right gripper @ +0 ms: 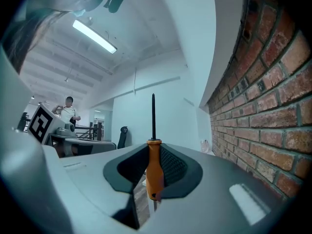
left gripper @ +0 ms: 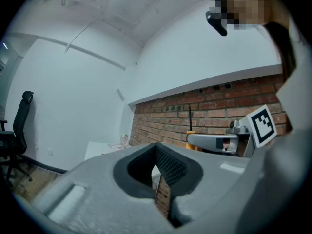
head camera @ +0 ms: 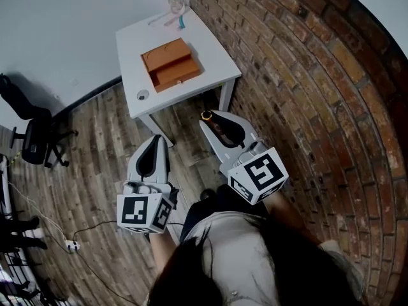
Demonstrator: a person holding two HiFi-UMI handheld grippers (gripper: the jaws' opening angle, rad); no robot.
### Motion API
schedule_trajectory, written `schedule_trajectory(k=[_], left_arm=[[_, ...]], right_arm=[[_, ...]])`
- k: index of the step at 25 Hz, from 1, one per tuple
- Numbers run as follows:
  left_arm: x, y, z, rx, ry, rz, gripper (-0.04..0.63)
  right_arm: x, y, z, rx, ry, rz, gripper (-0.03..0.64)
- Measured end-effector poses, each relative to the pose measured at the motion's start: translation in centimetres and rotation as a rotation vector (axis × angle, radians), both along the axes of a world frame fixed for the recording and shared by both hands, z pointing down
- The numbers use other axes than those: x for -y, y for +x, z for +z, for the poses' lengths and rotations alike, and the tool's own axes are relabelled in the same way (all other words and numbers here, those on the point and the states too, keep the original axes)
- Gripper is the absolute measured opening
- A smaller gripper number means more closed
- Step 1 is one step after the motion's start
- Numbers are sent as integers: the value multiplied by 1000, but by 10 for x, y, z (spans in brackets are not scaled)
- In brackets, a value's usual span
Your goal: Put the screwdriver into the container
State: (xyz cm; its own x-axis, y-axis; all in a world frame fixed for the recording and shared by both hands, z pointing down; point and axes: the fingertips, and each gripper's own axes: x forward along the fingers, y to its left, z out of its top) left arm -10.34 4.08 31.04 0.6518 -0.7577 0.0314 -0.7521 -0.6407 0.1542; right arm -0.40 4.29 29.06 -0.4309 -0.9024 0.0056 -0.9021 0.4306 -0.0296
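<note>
The screwdriver [right gripper: 154, 169] has an orange handle and a thin black shaft that stands straight up from my right gripper [right gripper: 154, 147], which is shut on the handle. From above, the handle shows as an orange ring [head camera: 206, 115] at that gripper's tip [head camera: 208, 120], over the floor just short of the white table [head camera: 217, 50]. An open orange-brown wooden container [head camera: 170, 64] sits mid-table. My left gripper [head camera: 156, 140] hangs lower left over the floor, jaws shut with nothing between them [left gripper: 157, 147]. The left gripper view also catches the screwdriver [left gripper: 189, 120].
A brick wall [head camera: 306, 62] runs along the right. A black office chair [head camera: 35, 139] stands at the left, and a cable with a power strip [head camera: 71, 245] lies on the wood floor. A small round object [head camera: 143, 95] and some items [head camera: 177, 5] share the table. A person [right gripper: 68, 112] stands far back.
</note>
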Motion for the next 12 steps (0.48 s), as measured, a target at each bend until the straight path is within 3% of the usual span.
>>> schedule_trajectory(k=[12], left_arm=[[25,8,0,5,5,15,0]], right_arm=[[25,6,2,0,3,12,75]])
